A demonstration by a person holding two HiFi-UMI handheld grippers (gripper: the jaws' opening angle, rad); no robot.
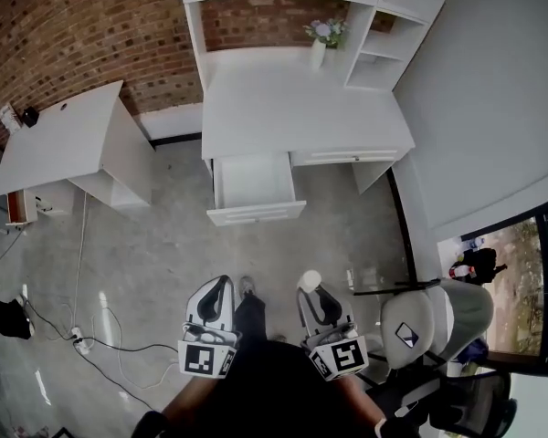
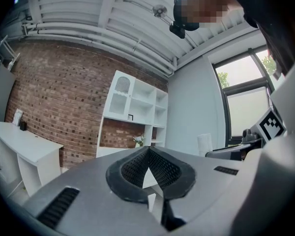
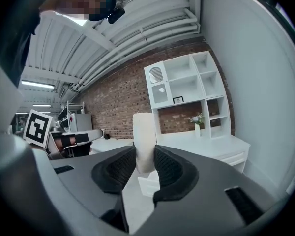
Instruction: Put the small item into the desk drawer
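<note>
Your right tongs [image 3: 145,157] pinch the white item [image 3: 143,131] upright at its base; it looks light, stiff, maybe slippery. Your left tongs [image 2: 148,150] are closed, empty. Open drawer [image 1: 253,182] waits under the table's [image 1: 301,108] front edge.

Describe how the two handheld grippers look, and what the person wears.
The left gripper and right gripper match. Both have light grey moulded bodies, curved jaws lined with black ribbed pads and dark slotted vents on top. Each carries a white marker cube printed with black square patterns at its rear end. No cables show on them. The person wears a black top.
</note>
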